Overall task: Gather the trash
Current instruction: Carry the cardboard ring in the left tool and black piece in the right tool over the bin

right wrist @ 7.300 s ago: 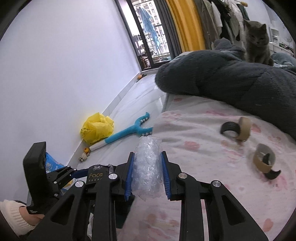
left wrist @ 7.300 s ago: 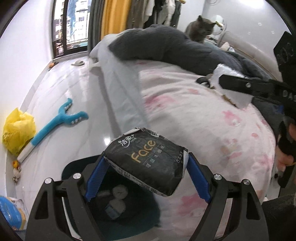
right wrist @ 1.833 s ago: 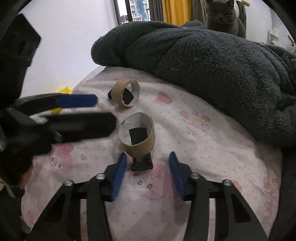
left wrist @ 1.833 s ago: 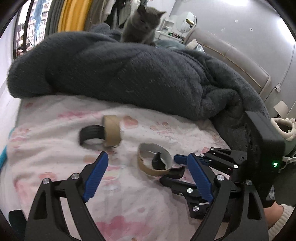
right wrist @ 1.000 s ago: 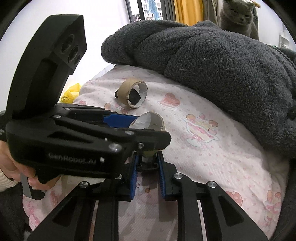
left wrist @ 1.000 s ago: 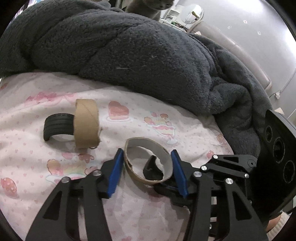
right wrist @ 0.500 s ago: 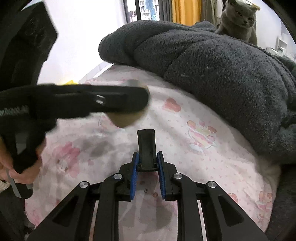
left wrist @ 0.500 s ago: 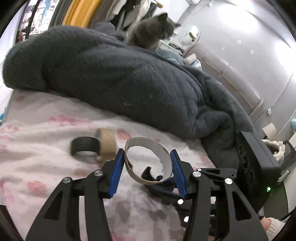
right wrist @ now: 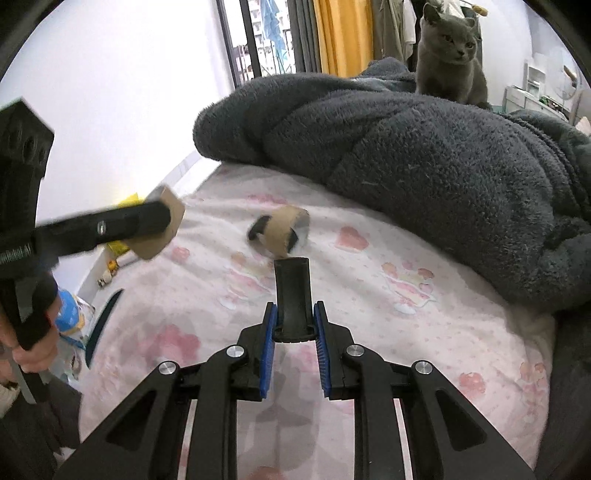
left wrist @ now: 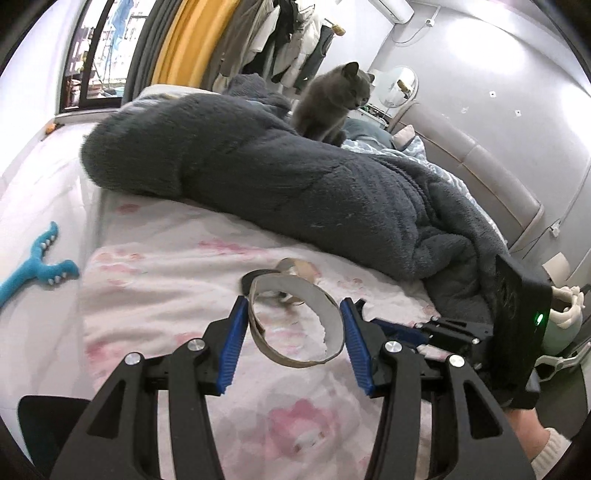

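Pink-patterned bed sheet point(left wrist: 155, 258) fills mid-frame. Left gripper point(left wrist: 291, 339) grasps a cardboard tape ring point(left wrist: 295, 325), lower centre, opening facing the camera. Right gripper point(right wrist: 293, 332) is clenched on a black curved strip point(right wrist: 293, 291), long axis pointing up-frame.

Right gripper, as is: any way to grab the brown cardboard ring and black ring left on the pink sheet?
Probably not yet. The path over the pink sheet to the rings looks free, but the right gripper is shut on a black curved strip.

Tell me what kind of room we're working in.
Most likely a bedroom: a bed with a pink-patterned sheet and grey fleece blanket, a padded headboard, clothes hanging by the curtains.
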The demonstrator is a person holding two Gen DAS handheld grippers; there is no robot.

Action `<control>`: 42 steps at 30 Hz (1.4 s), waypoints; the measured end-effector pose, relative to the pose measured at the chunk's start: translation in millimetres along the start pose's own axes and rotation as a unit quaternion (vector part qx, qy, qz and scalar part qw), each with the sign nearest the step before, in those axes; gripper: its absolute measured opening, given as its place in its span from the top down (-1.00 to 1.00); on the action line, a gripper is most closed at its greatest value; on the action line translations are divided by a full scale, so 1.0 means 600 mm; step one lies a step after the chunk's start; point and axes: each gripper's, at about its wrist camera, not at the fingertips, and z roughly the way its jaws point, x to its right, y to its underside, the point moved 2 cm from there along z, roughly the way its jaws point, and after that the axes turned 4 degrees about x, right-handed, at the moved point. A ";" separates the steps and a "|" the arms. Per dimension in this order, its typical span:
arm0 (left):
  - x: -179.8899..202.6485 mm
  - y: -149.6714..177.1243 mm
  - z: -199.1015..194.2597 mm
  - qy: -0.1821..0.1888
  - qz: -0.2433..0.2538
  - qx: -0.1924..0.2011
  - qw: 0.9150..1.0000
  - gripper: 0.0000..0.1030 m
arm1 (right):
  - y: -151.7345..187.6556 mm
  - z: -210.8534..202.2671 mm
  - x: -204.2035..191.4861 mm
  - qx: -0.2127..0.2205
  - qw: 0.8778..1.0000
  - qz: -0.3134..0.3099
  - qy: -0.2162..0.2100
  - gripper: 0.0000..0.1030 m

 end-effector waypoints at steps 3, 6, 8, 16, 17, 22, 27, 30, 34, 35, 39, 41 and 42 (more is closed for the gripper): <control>-0.012 0.009 -0.020 -0.010 0.001 -0.002 1.000 -0.04 | 0.000 -0.007 -0.023 0.010 1.000 0.004 -0.007 0.61; -0.021 0.018 -0.039 -0.027 0.014 -0.004 1.000 -0.04 | 0.000 -0.012 -0.047 0.018 1.000 0.008 -0.014 0.61; -0.030 0.024 -0.055 -0.040 0.023 -0.003 0.999 -0.04 | 0.000 -0.014 -0.061 0.021 1.000 0.009 -0.015 0.61; -0.095 0.058 -0.114 -0.082 0.027 -0.013 0.996 -0.04 | -0.006 -0.011 -0.128 0.032 0.999 0.011 -0.032 0.61; -0.103 0.063 -0.119 -0.088 0.028 -0.017 0.996 -0.04 | -0.008 -0.008 -0.141 0.033 0.999 0.008 -0.033 0.61; -0.143 0.083 -0.140 -0.109 0.024 -0.026 0.993 -0.05 | -0.019 0.002 -0.185 0.036 0.998 0.001 -0.044 0.61; -0.189 0.102 -0.153 -0.128 0.019 -0.039 0.991 -0.05 | -0.030 0.014 -0.226 0.039 0.998 -0.005 -0.057 0.61; -0.228 0.121 -0.156 -0.140 0.008 -0.058 0.988 -0.05 | -0.038 0.024 -0.252 0.038 0.997 -0.011 -0.068 0.61; -0.277 0.151 -0.154 -0.152 -0.014 -0.087 0.984 -0.05 | -0.041 0.039 -0.295 0.032 0.996 -0.024 -0.083 0.61; -0.289 0.158 -0.153 -0.156 -0.020 -0.096 0.983 -0.05 | -0.043 0.044 -0.304 0.031 0.995 -0.026 -0.086 0.61; -0.339 0.187 -0.152 -0.178 -0.034 -0.128 0.975 -0.05 | -0.048 0.064 -0.344 0.024 0.994 -0.037 -0.100 0.61; -0.363 0.205 -0.152 -0.181 -0.046 -0.148 0.971 -0.05 | -0.050 0.074 -0.362 0.020 0.993 -0.043 -0.105 0.61; -0.371 0.212 -0.153 -0.184 -0.048 -0.154 0.970 -0.05 | -0.052 0.081 -0.372 0.018 0.993 -0.046 -0.108 0.61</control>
